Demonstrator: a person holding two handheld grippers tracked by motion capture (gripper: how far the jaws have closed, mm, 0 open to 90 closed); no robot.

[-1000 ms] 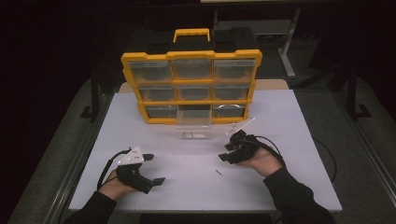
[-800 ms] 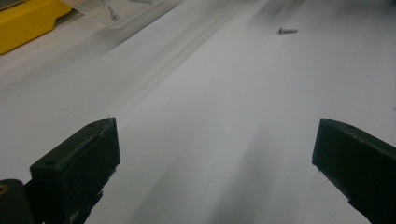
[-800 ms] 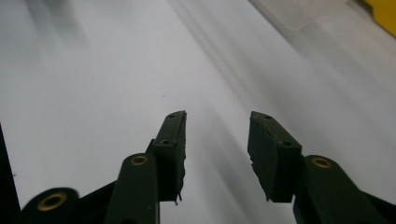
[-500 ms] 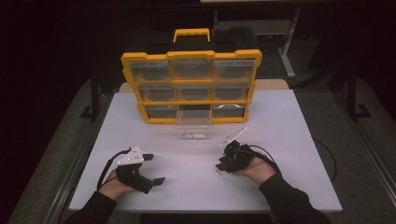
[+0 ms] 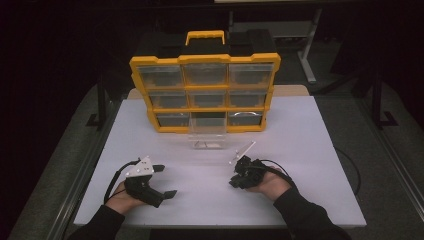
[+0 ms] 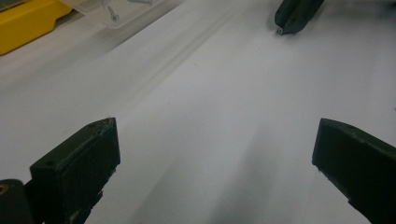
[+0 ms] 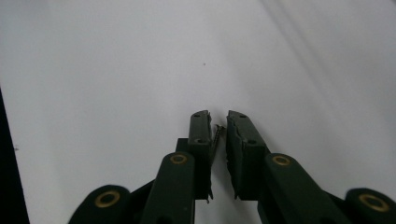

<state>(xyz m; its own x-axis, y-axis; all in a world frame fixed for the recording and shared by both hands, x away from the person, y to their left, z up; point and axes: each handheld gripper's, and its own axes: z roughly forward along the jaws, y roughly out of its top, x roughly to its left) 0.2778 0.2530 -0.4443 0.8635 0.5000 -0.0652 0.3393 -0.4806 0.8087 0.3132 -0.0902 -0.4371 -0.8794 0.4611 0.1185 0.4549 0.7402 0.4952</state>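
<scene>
My right gripper (image 7: pixel 218 119) points down at the white table (image 5: pixel 300 150), its jaws pinched on a small screw (image 7: pixel 217 134). In the high view this gripper (image 5: pixel 235 182) sits at the front right of centre. Its tip (image 6: pixel 290 17) also shows far off in the left gripper view. My left gripper (image 5: pixel 166 180) rests at the front left, wide open with nothing between its jaws (image 6: pixel 215 163). A clear drawer (image 5: pixel 207 138) lies pulled out in front of the yellow organizer (image 5: pixel 205 92), with a screw (image 6: pixel 112 14) inside it.
The organizer has several clear drawers and a yellow handle (image 5: pixel 205 37). Its bottom middle slot stands vacant. Cables trail from both grippers, one looping right (image 5: pixel 345 165). Dark floor surrounds the table edges.
My right gripper moved toward the person and down onto a small screw that lay on the table, and closed on it. The left gripper stayed still.
</scene>
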